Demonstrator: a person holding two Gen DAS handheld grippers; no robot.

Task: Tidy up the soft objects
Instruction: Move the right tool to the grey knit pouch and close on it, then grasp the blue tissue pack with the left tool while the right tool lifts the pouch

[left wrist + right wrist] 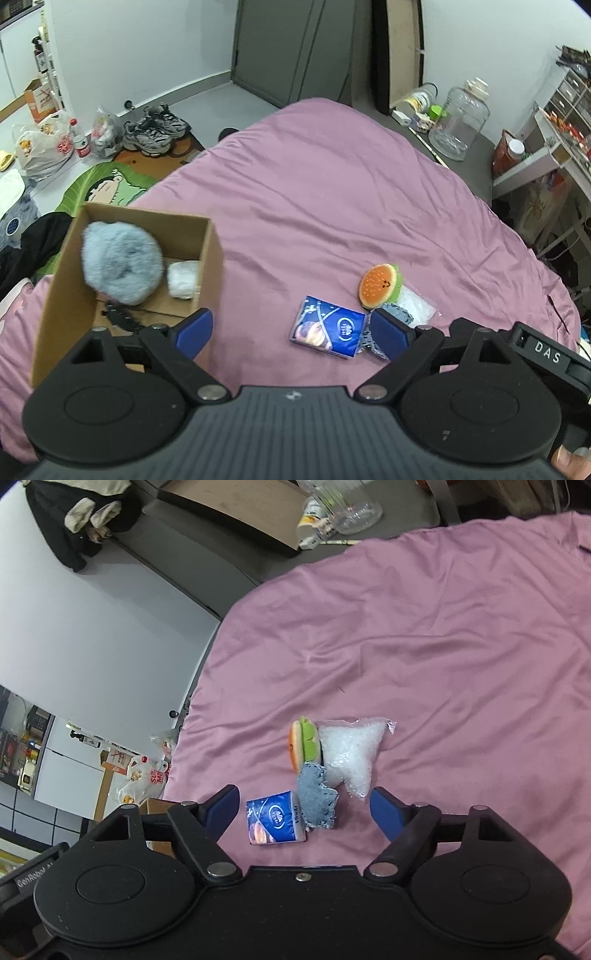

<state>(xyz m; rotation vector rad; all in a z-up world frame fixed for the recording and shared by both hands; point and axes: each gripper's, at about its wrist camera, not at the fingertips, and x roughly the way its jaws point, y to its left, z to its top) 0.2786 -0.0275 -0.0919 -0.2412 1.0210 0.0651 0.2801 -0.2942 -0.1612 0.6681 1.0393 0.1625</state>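
Bedroom scene, pink bedsheet (332,192) as working surface; all places given relative to the blue tissue pack (328,326).

Left of the pack: open cardboard box (212,254) resting on the sheet, holding a grey fluffy plush (120,260) and, beside it against the right wall, a white wrapped bundle (183,278). Dark item on the box floor, too unclear to name.

Right of and beyond the pack: burger plush (380,286), orange bun with green trim, lying on the sheet. Just right of the pack, touching its edge: blue-grey knitted cloth (317,801). Beyond that cloth, touching the burger plush: clear bag of white filling (349,755).

Left gripper (291,330): blue-padded jaws wide apart, nothing between the pads, hovering above the sheet with the pack below the gap near the right finger.

Right gripper (304,806): jaws apart, not pressing on anything; pack and knitted cloth visible in the gap between the fingers, apart from both pads.

Far beyond the pack, off the bed: sneakers (155,129) on the floor, large clear jar (461,118).
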